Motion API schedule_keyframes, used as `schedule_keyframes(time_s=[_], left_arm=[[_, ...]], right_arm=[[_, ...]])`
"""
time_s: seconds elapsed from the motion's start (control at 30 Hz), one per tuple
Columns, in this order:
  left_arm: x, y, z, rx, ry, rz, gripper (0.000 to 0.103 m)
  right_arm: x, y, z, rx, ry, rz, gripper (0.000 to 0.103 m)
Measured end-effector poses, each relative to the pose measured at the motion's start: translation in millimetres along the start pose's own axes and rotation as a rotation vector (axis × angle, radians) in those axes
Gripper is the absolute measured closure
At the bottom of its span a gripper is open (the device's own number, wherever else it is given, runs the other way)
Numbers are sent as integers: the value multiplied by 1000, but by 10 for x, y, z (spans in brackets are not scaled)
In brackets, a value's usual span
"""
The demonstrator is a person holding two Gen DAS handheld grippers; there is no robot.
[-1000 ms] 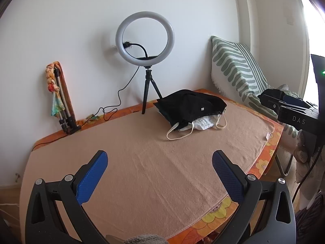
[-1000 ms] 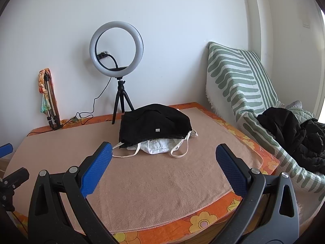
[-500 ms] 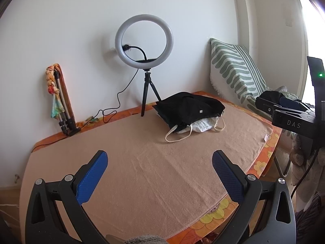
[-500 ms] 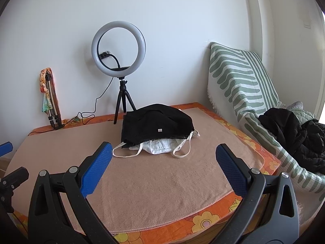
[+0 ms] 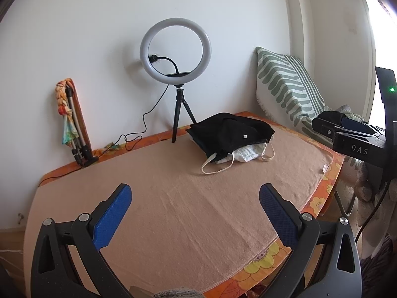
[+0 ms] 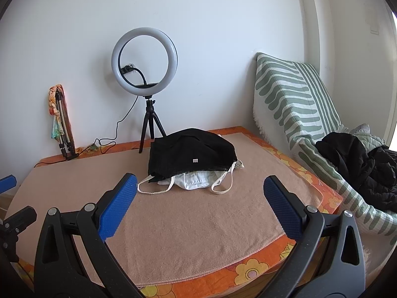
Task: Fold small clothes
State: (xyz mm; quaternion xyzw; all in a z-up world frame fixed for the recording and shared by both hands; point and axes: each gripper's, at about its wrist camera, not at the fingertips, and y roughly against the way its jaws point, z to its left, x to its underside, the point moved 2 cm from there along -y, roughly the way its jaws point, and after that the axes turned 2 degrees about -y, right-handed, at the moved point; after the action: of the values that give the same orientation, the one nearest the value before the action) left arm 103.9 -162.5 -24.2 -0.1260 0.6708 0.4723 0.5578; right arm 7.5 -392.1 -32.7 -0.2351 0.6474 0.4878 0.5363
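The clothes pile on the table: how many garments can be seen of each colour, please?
Black garment: 1
White garment with cream straps: 1
Total: 2 visible; any hidden underneath cannot be told.

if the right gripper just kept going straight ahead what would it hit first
Probably the pile of small clothes: the right gripper, open and empty, points at the white garment under the black garment. Only bare tan cloth lies between, though depth is uncertain.

The towel (image 6: 188, 226) over the table is matt, nubby peach cloth. At 12 o'clock lies a black garment (image 6: 191, 154) — soft matt fabric — over white cotton (image 6: 196, 182). Gripper pads (image 6: 117, 207) look dimpled blue rubber.
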Motion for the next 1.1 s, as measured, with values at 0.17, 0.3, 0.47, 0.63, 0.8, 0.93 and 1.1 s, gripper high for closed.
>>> schedule_keyframes(time_s=[0.17,0.3,0.47,0.63,0.8,0.93,1.1], left_arm=[[5,7,-11,-4,-2,-3,1],[4,13,-7,-3,3,-3,1],[4,28,1,-4,1,-9,1],[2,40,-12,-2,-4,-11,1],[-2,51,-10,3,-1,-15,1],[-9,57,-1,3,1,-20,1],[-1,60,-7,8,-4,-26,1]], right_arm=[[-17,-33,21,-3,-1,2,0],[14,3,2,-4,-2,-3,0],[20,5,7,-6,-1,-3,0],[25,1,3,-4,-1,-5,0],[26,2,5,-5,-1,-3,0],[30,-10,7,-8,-1,-1,0],[34,-22,12,-10,-1,-1,0]])
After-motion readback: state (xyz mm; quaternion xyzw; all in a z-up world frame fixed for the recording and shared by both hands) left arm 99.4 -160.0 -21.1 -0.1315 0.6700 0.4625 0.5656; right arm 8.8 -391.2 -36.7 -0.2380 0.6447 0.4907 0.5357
